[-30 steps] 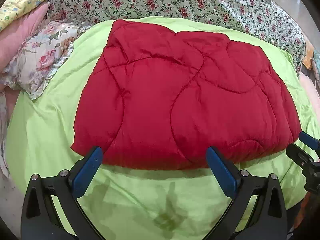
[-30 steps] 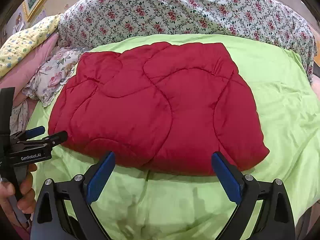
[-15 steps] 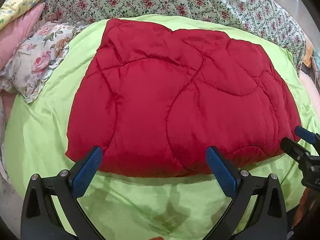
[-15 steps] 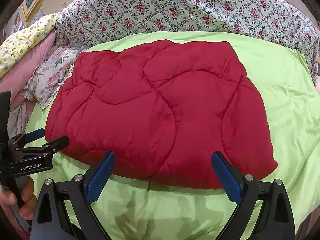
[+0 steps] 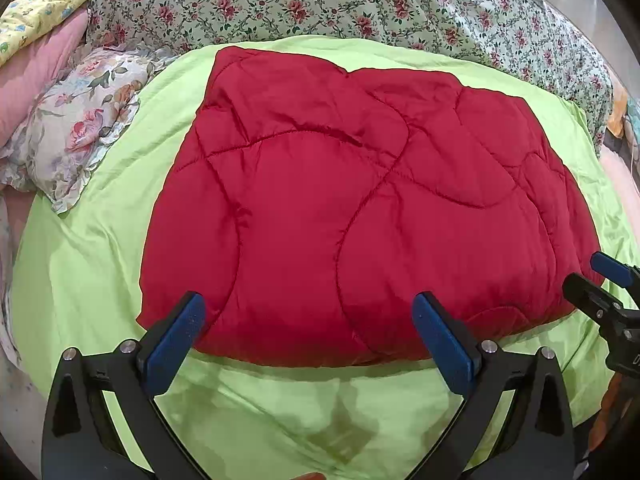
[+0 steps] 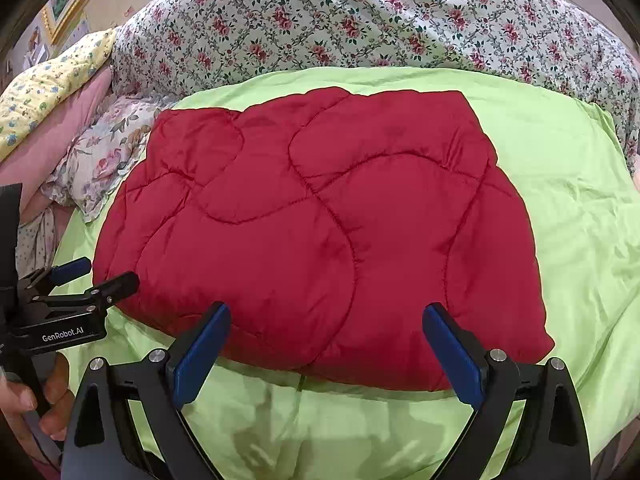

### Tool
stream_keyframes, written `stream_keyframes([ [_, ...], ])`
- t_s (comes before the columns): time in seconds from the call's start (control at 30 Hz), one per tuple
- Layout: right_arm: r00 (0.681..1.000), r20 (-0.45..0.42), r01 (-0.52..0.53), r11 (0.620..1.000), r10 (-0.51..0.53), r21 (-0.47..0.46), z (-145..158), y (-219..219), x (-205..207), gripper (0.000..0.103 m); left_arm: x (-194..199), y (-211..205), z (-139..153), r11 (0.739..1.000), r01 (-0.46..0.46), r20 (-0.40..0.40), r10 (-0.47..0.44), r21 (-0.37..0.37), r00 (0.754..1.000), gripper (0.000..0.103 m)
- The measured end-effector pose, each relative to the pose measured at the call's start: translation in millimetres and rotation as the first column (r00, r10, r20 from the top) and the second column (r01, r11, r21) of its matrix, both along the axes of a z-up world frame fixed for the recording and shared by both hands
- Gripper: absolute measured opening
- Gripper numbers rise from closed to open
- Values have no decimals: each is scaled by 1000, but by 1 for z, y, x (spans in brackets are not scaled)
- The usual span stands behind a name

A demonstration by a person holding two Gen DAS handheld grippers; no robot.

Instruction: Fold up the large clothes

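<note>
Lime-green bedsheet (image 5: 100, 264) (floral bedding (image 5: 320, 4) behind)

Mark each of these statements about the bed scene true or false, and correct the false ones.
1. Both grippers stand open. True: the left gripper and the right gripper each have their fingers spread wide.
2. The red quilted garment lies on a blue sheet. False: it lies on a lime green sheet.
3. A gripper is clamped on the garment's near edge. False: neither one grips it.
4. A floral pillow lies to the garment's left. True.
5. A floral duvet is heaped behind the garment. True.
</note>
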State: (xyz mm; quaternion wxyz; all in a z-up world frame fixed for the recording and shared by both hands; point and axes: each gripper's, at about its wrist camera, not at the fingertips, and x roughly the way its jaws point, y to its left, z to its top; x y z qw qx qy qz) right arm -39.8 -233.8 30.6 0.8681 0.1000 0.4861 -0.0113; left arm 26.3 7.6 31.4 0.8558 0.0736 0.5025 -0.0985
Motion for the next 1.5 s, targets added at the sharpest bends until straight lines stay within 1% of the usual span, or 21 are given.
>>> stream_keyframes([
  [0.27, 1000, 3, 3, 1000, -3, 2, 2, -1, -1, 97, -1, -3, 1, 1000, 9, -3, -9, -2, 1000, 103],
  [0.7, 1000, 10, 2, 1000, -2, 5, 5, -2, -2, 98, -2, -6, 6, 1000, 16, 17, -16, 10, 1000, 103],
  [1.5, 1000, 19, -6, 1000, 6, 10, 11, -2, 0, 98, 1, -7, 10, 1000, 20, 27, -20, 14, 999, 103],
])
